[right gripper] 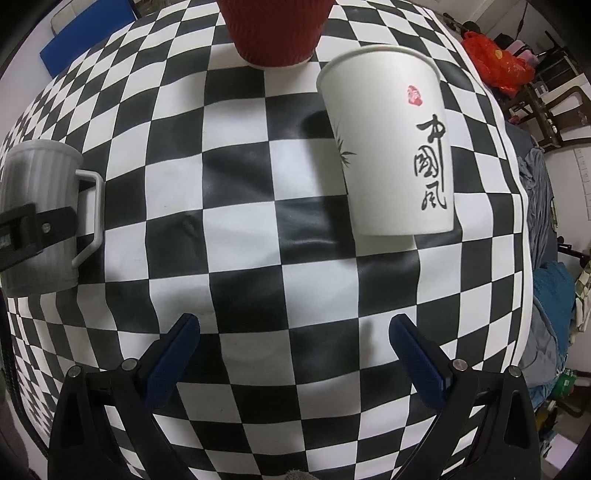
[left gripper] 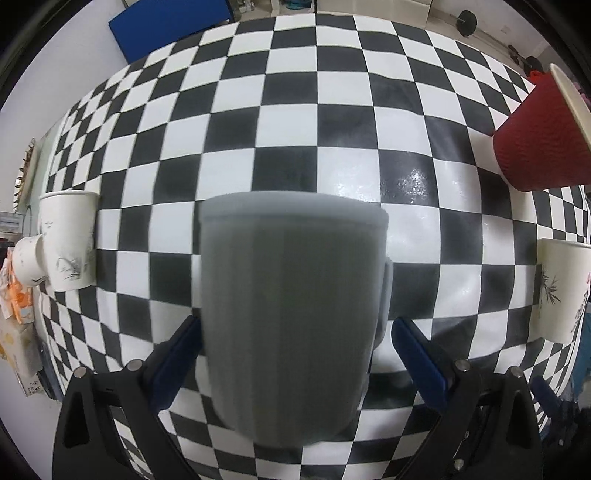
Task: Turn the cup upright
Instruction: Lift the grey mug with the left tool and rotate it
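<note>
The grey mug (left gripper: pixel 291 314) is the landmark here: a ribbed mug standing upright on the checkered tablecloth (left gripper: pixel 332 122), its rim up and its handle (right gripper: pixel 90 218) pointing toward the right gripper's side. Nearest of all, the left gripper (left gripper: pixel 295 332) has its two blue fingers (left gripper: pixel 177 358) spread around the mug's lower body. The left finger sits against the mug's side, while a narrow gap shows beside the right finger, so the hold looks loose. From the right wrist camera, a black arm of that gripper crosses the mug's middle.

To the right of the mug, the right gripper (right gripper: pixel 295 332) hovers over bare cloth with its fingers wide apart and nothing between them. Beyond it stands a white paper cup (right gripper: pixel 388 147) with black brush lettering, upright. Farther from the mug, past that cup, stands a red ribbed paper cup (right gripper: pixel 275 33). To the mug's left, near the table edge, stands another white paper cup (left gripper: pixel 68 240).
</note>
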A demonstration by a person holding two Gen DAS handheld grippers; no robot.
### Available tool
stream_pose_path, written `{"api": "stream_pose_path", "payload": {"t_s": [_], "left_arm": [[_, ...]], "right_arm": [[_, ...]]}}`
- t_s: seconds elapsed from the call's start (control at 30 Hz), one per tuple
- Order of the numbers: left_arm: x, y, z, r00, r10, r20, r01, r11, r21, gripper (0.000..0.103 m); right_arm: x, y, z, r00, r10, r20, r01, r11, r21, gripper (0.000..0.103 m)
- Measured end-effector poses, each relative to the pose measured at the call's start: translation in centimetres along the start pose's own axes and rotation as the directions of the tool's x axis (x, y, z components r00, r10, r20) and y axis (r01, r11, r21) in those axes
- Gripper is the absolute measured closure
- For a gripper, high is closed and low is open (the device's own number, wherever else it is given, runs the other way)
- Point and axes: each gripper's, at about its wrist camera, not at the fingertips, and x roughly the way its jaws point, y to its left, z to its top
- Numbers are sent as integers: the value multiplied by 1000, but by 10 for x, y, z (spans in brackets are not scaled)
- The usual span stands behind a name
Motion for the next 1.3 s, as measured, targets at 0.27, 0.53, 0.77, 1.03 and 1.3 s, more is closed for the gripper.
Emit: {"api": "stream_pose_path", "payload": {"t_s": [0.27,0.53,0.77,1.03,1.3], "left_arm": [[15,1,2,999,-33,-5,33,999,2,0],[17,14,6,997,-68,42,67,997,25,3],[13,22,0,995,-82,61,81,996,27,21],[1,28,2,991,-134,24,133,991,30,22],[-17,36,-61,984,-177,-19,177,984,15,22]], "right_arm": [[14,-2,6,1000,8,-17,-8,1000,3,0],[12,-11,-9,1000,0,-18,0,1000,20,0],[17,-15,-11,1000,-7,-19,7,1000,25,0],[11,-22,-12,1000,-9,-13,9,1000,24,0],[6,-37,-36,1000,-11,-22,12,1000,24,0]]}}
